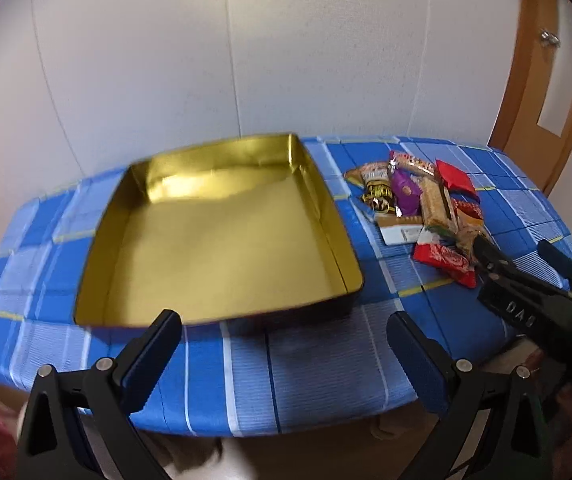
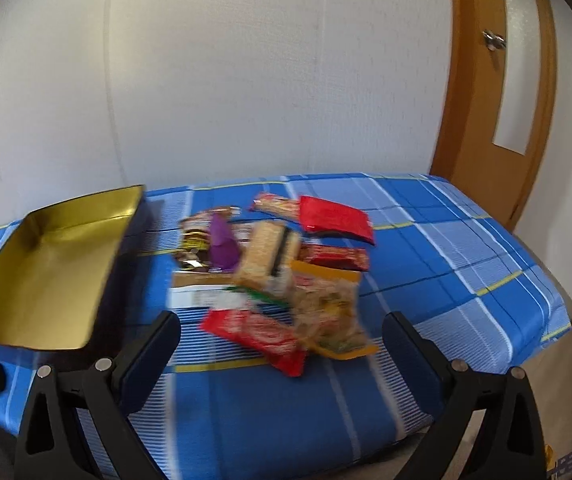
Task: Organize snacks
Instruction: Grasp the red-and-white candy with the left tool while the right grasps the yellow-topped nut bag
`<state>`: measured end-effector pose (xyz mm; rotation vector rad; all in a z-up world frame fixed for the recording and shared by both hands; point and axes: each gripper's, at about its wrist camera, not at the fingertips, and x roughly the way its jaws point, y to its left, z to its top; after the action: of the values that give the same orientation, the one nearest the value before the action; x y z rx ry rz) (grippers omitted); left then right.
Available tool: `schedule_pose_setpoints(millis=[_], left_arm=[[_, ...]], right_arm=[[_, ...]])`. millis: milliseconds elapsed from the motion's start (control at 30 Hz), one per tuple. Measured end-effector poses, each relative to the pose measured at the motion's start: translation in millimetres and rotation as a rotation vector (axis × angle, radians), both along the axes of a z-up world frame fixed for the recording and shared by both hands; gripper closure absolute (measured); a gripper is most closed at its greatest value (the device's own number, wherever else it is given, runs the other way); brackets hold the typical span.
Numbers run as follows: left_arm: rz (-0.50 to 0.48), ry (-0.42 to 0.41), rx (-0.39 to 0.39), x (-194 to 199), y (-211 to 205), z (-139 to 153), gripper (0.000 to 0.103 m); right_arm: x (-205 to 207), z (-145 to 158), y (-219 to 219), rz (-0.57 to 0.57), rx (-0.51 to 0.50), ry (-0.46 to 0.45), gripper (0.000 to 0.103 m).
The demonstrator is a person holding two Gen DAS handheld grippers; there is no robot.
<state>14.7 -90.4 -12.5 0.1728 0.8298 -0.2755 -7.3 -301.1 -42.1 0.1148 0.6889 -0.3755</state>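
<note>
Left gripper (image 1: 286, 354): I had its jaws spread wide with nothing between them, poised over the near edge of the blue checked tablecloth (image 1: 317, 376), just in front of the gold tin (image 1: 222, 240). Right gripper (image 2: 282, 356): jaws equally wide and holding nothing, directed at the snack pile (image 2: 282, 272).

Left wrist view: I saw the tin's whole interior, bare gold, with the pile (image 1: 425, 208) lying just beside its right wall. This view alone showed the right gripper (image 1: 513, 258) from outside, its fingertips at the near right end of the pile beside the red wrapper (image 1: 443, 258); whether they touched it I could not tell.

Right wrist view: the tin (image 2: 46, 280) appeared only at the left, seen obliquely. Here the pile spread out more legibly, though blurred: a purple wrapper (image 2: 224, 246), a red packet (image 2: 335, 218) at the far side, a cracker pack (image 2: 266, 258) in the middle. A wooden door (image 2: 493, 112) stood behind the table.
</note>
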Motion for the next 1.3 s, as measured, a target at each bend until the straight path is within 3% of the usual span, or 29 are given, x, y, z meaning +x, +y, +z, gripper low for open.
schedule_pose_setpoints(millis=[200, 400, 533, 667, 767, 833, 867, 933, 1133, 1300], left_arm=[[-0.123, 0.031, -0.040, 7, -28, -2, 0.000], [-0.217, 0.003, 0.036, 14, -71, -8, 0.000], [-0.284, -0.005, 0.026, 20, -91, -12, 0.000], [-0.283, -0.003, 0.046, 25, -105, -16, 0.000], [-0.279, 0.021, 0.025, 32, -111, -21, 0.000], [-0.274, 0.032, 0.016, 35, -116, -24, 0.002], [-0.275, 0.040, 0.015, 37, -119, -26, 0.003], [-0.286, 0.068, 0.009, 41, -129, -32, 0.006], [-0.320, 0.163, -0.016, 50, -165, -46, 0.010], [-0.284, 0.268, -0.046, 64, -189, -64, 0.014]], right_arm=[[-1, -7, -55, -0.058, 0.086, 0.002, 0.012], [16, -22, -83, -0.045, 0.141, 0.081, 0.020], [37, -40, -86, 0.015, 0.206, 0.142, 0.031], [51, -50, -86, 0.022, 0.222, 0.148, 0.034], [59, -58, -91, 0.033, 0.250, 0.171, 0.048], [56, -60, -96, 0.042, 0.272, 0.142, 0.051], [52, -59, -99, 0.037, 0.265, 0.136, 0.060], [42, -56, -108, 0.004, 0.249, 0.090, 0.069], [15, -58, -128, -0.069, 0.203, 0.030, 0.070], [10, -59, -142, -0.094, 0.244, 0.003, 0.070]])
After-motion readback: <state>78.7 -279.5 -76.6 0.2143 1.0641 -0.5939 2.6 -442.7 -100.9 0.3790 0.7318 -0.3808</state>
